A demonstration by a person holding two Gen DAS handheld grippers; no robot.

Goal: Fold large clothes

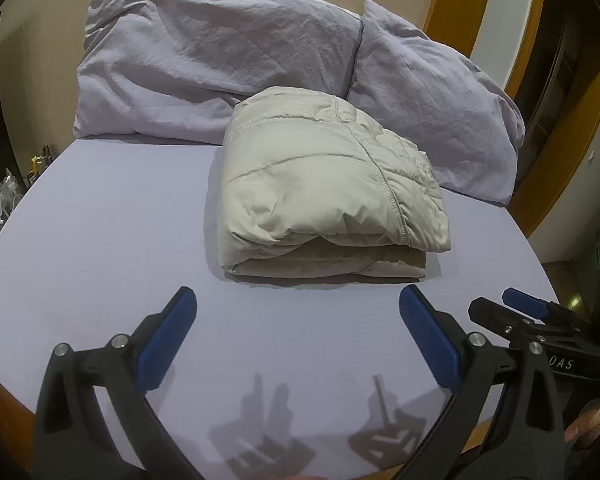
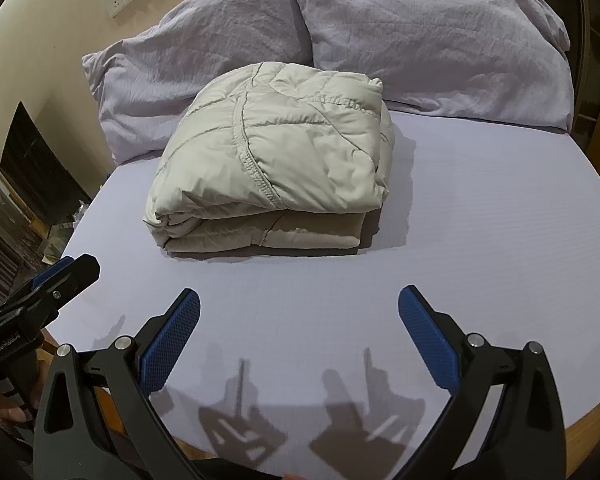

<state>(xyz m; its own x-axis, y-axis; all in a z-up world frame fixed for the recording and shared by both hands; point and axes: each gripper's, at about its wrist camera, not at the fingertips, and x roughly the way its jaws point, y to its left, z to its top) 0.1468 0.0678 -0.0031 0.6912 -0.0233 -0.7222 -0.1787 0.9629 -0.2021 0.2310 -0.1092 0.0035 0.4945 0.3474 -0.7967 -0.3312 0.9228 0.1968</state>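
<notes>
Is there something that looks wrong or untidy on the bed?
Nothing stands out. The beige jacket lies folded in a compact bundle on the bed sheet, before two pillows. Both tools are open and hold nothing.

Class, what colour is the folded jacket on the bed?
Pale beige-grey, with quilted stitch lines; the jacket shows best in the right wrist view.

Bare sheet (image 1: 100, 240) open on both sides and in front of folded jacket (image 1: 324, 184); two pillows (image 1: 204, 60) block behind, touching it
</notes>
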